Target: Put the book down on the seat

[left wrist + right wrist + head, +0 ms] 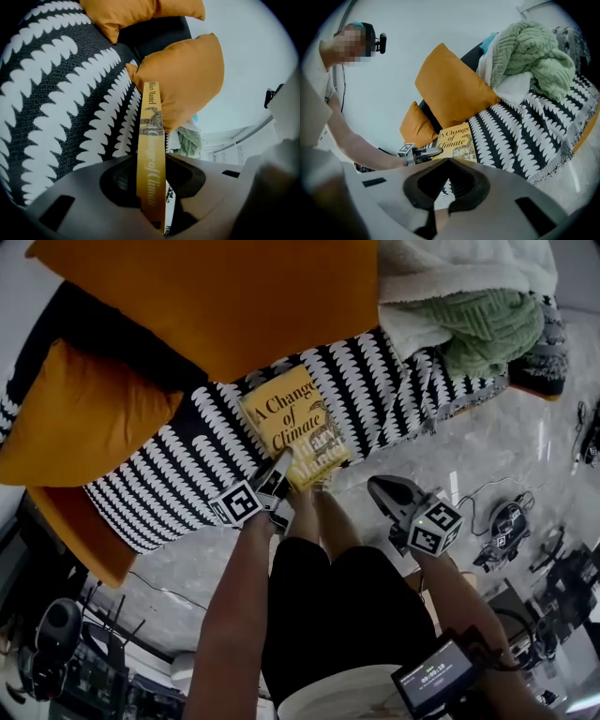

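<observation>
Over the patterned seat's (159, 479) front edge, left gripper (279, 472) is clamping the book (292, 423) "A Change of Climate"; right gripper (377, 487) is hanging closed, empty.

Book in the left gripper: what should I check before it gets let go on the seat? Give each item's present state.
1. Book gripped by the left gripper: ok, jaws closed on its edge.
2. Book over the seat: ok, at its front edge.
3. Book resting flat on the seat: cannot tell.
4. Cushions clear of the spot: ok, they lie behind it.
5. Right gripper out of the way: ok, empty and off the seat.
</observation>
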`<move>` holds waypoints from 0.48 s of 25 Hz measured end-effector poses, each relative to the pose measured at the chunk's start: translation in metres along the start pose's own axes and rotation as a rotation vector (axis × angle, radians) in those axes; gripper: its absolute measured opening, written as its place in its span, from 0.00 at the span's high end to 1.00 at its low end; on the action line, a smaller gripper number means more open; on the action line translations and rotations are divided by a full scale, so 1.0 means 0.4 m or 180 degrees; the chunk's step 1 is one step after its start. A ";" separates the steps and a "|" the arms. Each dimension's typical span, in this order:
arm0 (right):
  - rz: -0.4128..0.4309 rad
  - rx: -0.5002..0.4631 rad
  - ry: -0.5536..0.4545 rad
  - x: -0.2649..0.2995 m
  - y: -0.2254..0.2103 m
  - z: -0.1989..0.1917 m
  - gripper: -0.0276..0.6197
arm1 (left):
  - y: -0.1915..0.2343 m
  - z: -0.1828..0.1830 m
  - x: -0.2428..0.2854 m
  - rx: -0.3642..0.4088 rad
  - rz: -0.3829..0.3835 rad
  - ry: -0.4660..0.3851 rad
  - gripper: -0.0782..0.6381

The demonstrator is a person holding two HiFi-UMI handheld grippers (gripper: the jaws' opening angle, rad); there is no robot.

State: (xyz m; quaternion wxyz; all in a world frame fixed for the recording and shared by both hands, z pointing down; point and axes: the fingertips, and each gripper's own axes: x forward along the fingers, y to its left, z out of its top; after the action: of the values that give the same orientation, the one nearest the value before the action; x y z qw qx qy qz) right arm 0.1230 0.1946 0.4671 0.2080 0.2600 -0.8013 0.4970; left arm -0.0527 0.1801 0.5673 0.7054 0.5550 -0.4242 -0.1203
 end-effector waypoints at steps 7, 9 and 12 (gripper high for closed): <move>0.0043 0.0050 0.0004 -0.010 -0.008 -0.004 0.94 | 0.016 0.007 0.024 0.0107 0.0209 0.0034 0.66; 0.0062 0.0057 0.0009 -0.001 -0.005 -0.019 0.94 | 0.056 0.004 0.012 0.0062 0.0406 0.0088 0.64; 0.0079 0.0048 0.0027 0.006 0.002 -0.030 0.94 | 0.095 -0.002 0.001 0.0003 0.0714 0.0195 0.58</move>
State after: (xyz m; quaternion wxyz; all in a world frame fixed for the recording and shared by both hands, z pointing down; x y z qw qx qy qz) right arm 0.1215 0.2054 0.4730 0.2033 0.2496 -0.7998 0.5067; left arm -0.0634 0.1940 0.6011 0.7267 0.5078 -0.4620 -0.0234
